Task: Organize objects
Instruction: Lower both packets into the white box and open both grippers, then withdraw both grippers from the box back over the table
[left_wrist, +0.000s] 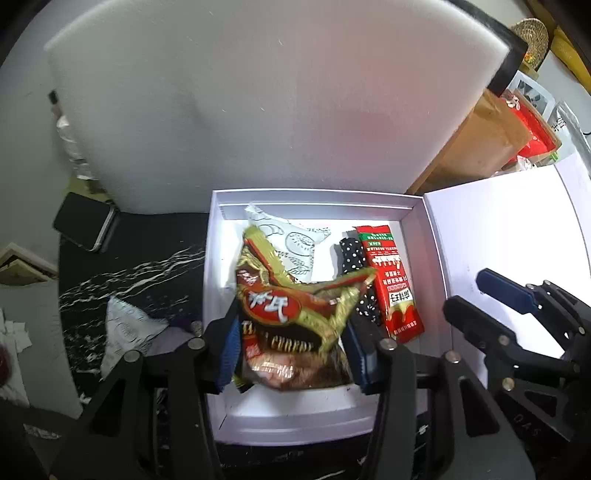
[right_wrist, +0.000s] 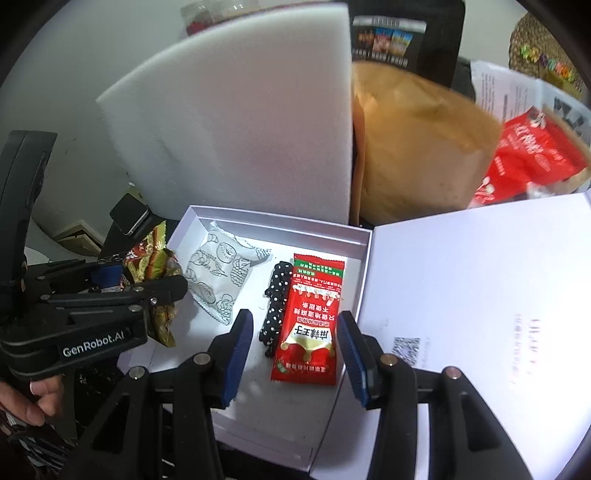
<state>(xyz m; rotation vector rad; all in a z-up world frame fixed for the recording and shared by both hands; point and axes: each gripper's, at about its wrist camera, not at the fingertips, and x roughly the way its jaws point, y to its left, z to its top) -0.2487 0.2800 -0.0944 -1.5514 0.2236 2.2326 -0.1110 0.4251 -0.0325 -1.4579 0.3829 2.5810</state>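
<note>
1. Left gripper (left_wrist: 291, 350) fingers (left_wrist: 231, 347) clasp a brown-and-gold snack packet (left_wrist: 291, 314) above the white box (left_wrist: 317, 197); its lower end is blurred.
2. Right gripper (right_wrist: 291, 358) fingers hang released, empty, over the red sachet (right_wrist: 310, 321).
3. That sachet lies lengthwise, front to back, partly covering a polka-dot item (right_wrist: 275, 299).

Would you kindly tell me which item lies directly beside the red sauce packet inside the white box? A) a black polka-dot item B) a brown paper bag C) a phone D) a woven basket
A: in the right wrist view the black polka-dot item lies along the left edge of the red sauce packet on the floor of the white box.
</note>
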